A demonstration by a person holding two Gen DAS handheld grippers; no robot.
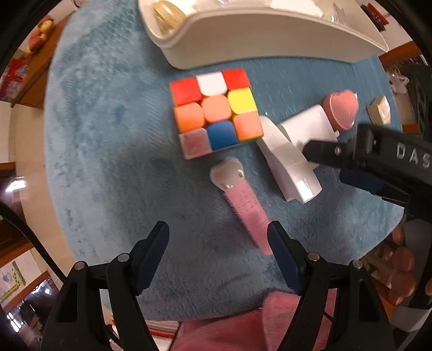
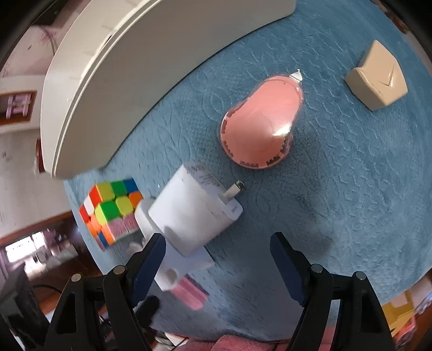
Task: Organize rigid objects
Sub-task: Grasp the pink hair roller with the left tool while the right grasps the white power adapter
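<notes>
A colourful puzzle cube [image 1: 216, 110] [image 2: 110, 210] lies on the blue mat [image 1: 108, 162]. Next to it lie two white plug adapters [image 1: 294, 151] [image 2: 189, 216], one on the other, a pink comb [image 1: 243, 199] with a grey head, a pink heart-shaped case [image 1: 341, 108] [image 2: 262, 124] and a beige block [image 1: 379, 110] [image 2: 378, 78]. My left gripper [image 1: 218, 256] is open above the mat, the comb's end by its right finger. My right gripper [image 2: 216, 264] is open, close over the upper adapter; it shows in the left wrist view [image 1: 351, 154] too.
A white tray [image 1: 243, 40] [image 2: 121, 81] stands at the mat's far edge with a cream round thing [image 1: 164, 16] in it. A pink cloth [image 1: 243, 324] lies at the near edge. Wooden furniture and clutter surround the table.
</notes>
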